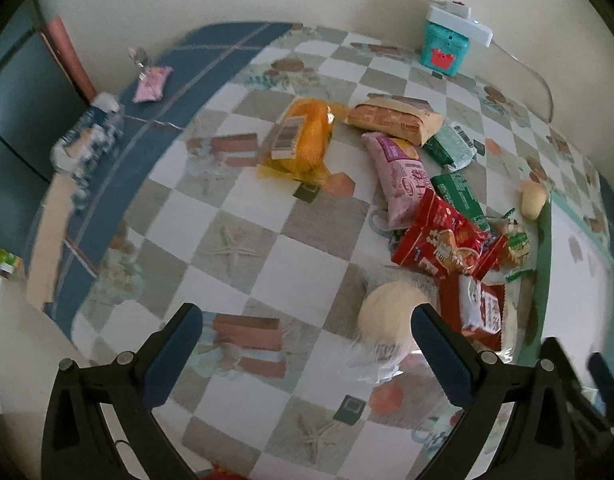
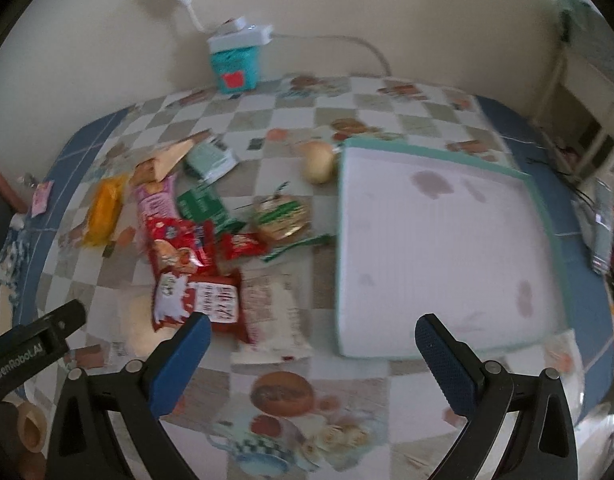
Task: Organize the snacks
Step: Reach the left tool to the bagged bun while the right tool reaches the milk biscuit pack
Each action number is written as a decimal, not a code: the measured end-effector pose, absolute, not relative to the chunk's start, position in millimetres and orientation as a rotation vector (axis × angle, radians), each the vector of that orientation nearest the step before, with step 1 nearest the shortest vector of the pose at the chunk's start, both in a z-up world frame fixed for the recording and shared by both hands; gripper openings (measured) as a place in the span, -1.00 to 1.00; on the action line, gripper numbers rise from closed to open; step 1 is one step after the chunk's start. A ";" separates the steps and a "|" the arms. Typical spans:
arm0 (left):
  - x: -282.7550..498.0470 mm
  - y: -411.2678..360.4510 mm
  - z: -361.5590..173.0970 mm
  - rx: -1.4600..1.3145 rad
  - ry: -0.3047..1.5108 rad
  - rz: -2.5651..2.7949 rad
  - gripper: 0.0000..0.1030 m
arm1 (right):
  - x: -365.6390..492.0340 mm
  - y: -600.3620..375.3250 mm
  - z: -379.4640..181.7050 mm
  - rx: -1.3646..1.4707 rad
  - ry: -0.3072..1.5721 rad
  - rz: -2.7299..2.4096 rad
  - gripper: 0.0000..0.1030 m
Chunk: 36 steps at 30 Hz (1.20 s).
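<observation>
A loose pile of snack packets lies on the checked tablecloth: an orange pack (image 1: pixel 303 140), a tan pack (image 1: pixel 395 118), a pink pack (image 1: pixel 403 178), green packs (image 1: pixel 459 192), red packs (image 1: pixel 443 240) and a pale round bun in clear wrap (image 1: pixel 389 316). The right wrist view shows the same pile, with a red-and-white pack (image 2: pixel 195 300) and a clear white pack (image 2: pixel 273 320) nearest. A white tray with a teal rim (image 2: pixel 439 236) lies to the right of the pile and holds nothing. My left gripper (image 1: pixel 307 340) is open and empty; its right finger is beside the bun. My right gripper (image 2: pixel 313 344) is open and empty above the table's front.
A teal box (image 1: pixel 445 50) with a white power strip on top stands at the back wall. A small pink sachet (image 1: pixel 151 84) and a blue-white packet (image 1: pixel 87 140) lie on the cloth's blue border at the left. A pale round bun (image 2: pixel 319 162) sits behind the tray.
</observation>
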<state>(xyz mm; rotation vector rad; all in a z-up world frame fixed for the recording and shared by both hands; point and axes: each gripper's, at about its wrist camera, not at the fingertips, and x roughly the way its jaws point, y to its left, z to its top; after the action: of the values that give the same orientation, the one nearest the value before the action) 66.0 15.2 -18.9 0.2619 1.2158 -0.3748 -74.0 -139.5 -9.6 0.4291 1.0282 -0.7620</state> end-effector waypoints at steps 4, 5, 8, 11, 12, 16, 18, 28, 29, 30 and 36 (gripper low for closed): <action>74.1 7.5 -25.5 0.239 1.246 -0.412 1.00 | -55.7 -135.0 -19.2 0.418 1.072 -0.705 1.00; 77.1 7.3 -28.2 0.231 1.261 -0.404 1.00 | -52.2 -133.1 -20.6 0.427 1.039 -0.684 1.00; 85.0 12.3 -34.2 0.202 1.286 -0.373 1.00 | -39.2 -130.6 -29.9 0.423 1.071 -0.651 1.00; 93.6 18.7 -38.9 0.168 1.298 -0.339 1.00 | -30.4 -130.8 -40.8 0.446 1.098 -0.617 1.00; 95.7 20.4 -40.0 0.159 1.297 -0.336 1.00 | -27.7 -132.1 -44.8 0.473 1.107 -0.595 1.00; 104.2 20.2 -47.9 0.116 1.324 -0.342 1.00 | -22.0 -133.3 -51.1 0.528 1.100 -0.548 1.00; 107.5 21.6 -52.8 0.089 1.345 -0.346 1.00 | -17.5 -134.3 -56.0 0.553 1.103 -0.527 1.00; 114.0 36.3 -56.4 0.030 1.364 -0.291 1.00 | -2.5 -117.6 -65.5 0.528 1.157 -0.466 1.00; 112.9 35.4 -56.6 0.035 1.366 -0.294 1.00 | -3.0 -117.2 -65.0 0.523 1.159 -0.470 1.00; 110.9 34.3 -56.8 0.041 1.368 -0.305 1.00 | -5.1 -119.5 -63.2 0.520 1.154 -0.490 1.00; 103.3 19.8 -59.4 0.075 1.382 -0.370 1.00 | -24.4 -137.8 -55.8 0.540 1.154 -0.591 1.00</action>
<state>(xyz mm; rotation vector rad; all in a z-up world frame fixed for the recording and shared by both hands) 103.3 19.8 -59.4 0.0750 1.3818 -0.3705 -24.4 -137.8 -55.8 0.5402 1.1542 -0.5909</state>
